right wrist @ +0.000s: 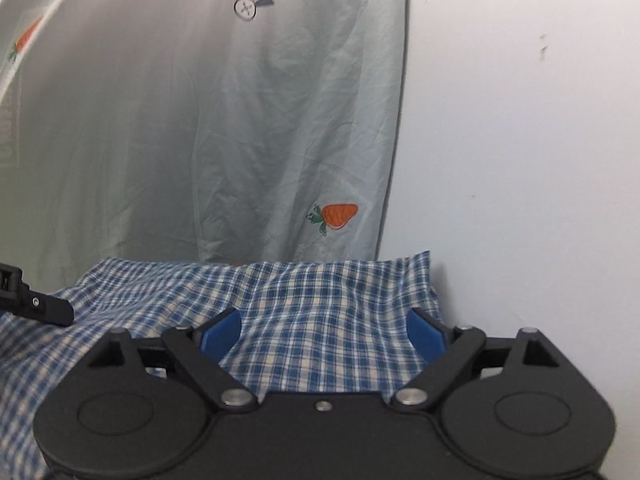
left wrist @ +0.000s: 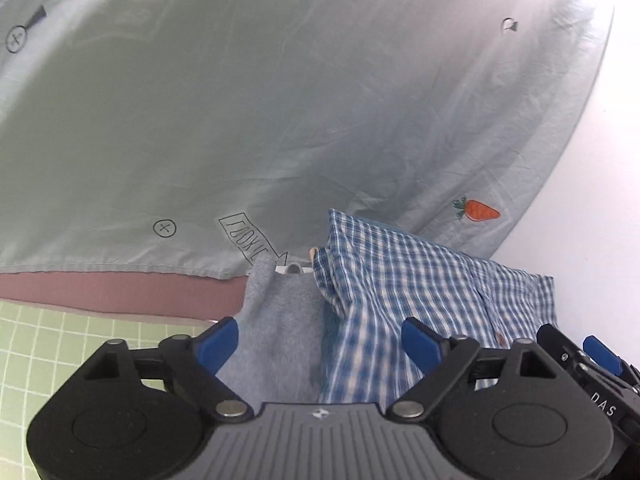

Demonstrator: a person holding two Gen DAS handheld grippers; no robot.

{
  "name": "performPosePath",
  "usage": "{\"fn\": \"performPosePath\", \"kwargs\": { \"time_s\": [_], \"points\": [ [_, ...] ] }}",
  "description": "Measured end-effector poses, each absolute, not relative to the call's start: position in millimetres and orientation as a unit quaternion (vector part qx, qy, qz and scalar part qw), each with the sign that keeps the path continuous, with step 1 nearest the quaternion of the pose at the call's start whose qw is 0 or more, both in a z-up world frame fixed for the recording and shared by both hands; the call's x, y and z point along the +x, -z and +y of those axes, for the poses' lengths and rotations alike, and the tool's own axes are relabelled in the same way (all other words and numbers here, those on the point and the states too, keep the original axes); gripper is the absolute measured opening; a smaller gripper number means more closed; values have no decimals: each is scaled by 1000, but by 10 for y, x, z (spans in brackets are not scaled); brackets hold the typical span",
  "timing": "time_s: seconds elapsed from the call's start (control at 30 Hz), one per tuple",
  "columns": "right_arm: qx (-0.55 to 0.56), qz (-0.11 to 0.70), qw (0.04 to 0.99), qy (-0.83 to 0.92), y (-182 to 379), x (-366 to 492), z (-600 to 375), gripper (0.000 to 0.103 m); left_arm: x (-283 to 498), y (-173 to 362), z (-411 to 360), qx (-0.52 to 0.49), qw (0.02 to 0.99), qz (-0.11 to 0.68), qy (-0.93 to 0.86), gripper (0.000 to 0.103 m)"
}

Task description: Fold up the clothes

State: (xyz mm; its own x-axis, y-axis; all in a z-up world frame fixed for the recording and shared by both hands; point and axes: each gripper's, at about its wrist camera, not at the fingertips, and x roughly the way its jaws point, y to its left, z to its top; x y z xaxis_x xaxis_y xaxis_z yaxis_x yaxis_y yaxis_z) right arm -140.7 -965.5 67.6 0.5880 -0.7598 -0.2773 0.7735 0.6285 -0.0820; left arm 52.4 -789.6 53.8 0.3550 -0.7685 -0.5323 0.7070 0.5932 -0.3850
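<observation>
Blue-white checked shirt (right wrist: 320, 312) rumpled, lying partly over grey-blue, perhaps fleece, garment (left wrist: 280, 320)

Pale green sheet (left wrist: 280, 100) (carrot prints) covers the surface — plaid shirt (right wrist: 328, 312) lies on it.

Woven checked cotton shirt (right wrist: 320, 312), fuzzy blue towel (left wrist: 280, 320), thin creased pale sheet (left wrist: 280, 100), matt wall (right wrist: 520, 120).

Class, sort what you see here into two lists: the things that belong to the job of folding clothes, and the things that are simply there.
Part of the job:
- blue checked shirt
- grey-blue fleecy garment
- left tool, open
- right tool, open

Just there:
- pale green sheet with carrot print
- green grid mat
- white wall
</observation>
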Motion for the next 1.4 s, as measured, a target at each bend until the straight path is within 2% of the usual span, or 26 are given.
{"fn": "performPosePath", "kwargs": {
  "time_s": [0.07,0.2,0.43,0.7,1.03,1.4],
  "points": [
    [56,132,893,427,-763,-1612,-9410,99,235,-584,-7609,-33,833,332,442,103],
    [119,138,898,400,-855,-1974,-8946,99,-308,-613,-7118,5,846,309,435,103],
    [89,176,892,407,-863,-2462,-8064,99,-997,-591,-6397,42,825,318,465,103],
    [96,209,876,424,-617,-3056,-7236,99,-1445,-554,-5699,65,826,314,464,103],
    [131,248,864,418,-391,-3375,-6609,99,-1741,-480,-5381,94,809,313,490,103],
    [117,257,861,424,-381,-3514,-6373,99,-1932,-443,-5297,119,799,301,507,103]
  ]
}}
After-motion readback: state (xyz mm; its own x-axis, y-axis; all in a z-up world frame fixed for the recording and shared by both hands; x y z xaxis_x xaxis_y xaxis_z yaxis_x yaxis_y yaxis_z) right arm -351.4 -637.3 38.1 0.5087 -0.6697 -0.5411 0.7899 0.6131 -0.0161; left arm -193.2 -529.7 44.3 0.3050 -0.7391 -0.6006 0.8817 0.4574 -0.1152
